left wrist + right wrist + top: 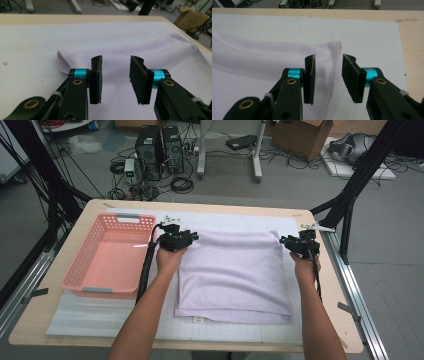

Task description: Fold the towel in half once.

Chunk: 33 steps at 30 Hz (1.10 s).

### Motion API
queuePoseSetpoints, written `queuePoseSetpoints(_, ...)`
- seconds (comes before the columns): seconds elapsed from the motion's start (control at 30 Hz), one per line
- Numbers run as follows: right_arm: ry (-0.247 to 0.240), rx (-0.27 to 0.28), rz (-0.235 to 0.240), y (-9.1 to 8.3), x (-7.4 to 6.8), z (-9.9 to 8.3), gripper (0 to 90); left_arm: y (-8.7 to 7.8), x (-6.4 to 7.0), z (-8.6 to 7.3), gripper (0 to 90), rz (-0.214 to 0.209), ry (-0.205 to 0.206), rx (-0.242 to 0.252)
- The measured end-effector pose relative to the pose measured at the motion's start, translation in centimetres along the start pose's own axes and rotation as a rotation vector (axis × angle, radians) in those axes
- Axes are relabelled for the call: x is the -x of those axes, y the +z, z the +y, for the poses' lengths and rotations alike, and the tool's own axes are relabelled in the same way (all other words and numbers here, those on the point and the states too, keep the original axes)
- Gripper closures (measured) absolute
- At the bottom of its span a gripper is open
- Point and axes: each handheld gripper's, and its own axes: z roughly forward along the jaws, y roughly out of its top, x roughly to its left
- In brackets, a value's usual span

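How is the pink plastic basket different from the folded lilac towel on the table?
The pink plastic basket is a rigid box with slotted walls; the folded lilac towel is soft and lies flat in layers. The basket sits at the table's left with no gripper at it; the towel lies mid-table, with a gripper at each far corner, jaws apart. Both rest on the white mat.

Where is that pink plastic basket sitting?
In the high view, the pink plastic basket sits at the table's left side, beside the folded lilac towel and left gripper.

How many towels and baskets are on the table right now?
1 towel, folded, lying on the white mat mid-table. 1 pink basket to its left, nothing visible inside. The fold shows stacked layers at its near edge; a second cloth could hide there.
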Motion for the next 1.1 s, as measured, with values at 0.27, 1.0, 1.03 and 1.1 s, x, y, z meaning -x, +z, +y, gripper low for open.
queuePoseSetpoints(0.27,-0.027,-0.051,0.033,-3.0,-0.3,-1.6,62.0,-1.9,2.1,-1.6,60.9,-0.059,0.039,0.017)
queuePoseSetpoints(1.0,-0.116,-0.040,0.098,-11.2,-3.2,-9.8,61.7,-10.1,4.3,-8.5,56.8,-0.145,0.122,0.023)
queuePoseSetpoints(1.03,-0.123,-0.037,0.100,-11.5,-3.4,-10.1,61.7,-10.6,4.4,-8.9,56.1,-0.145,0.123,0.028)
queuePoseSetpoints(1.1,-0.132,-0.041,0.099,-12.1,-3.9,-10.9,61.7,-11.5,4.5,-9.5,55.8,-0.147,0.132,0.025)
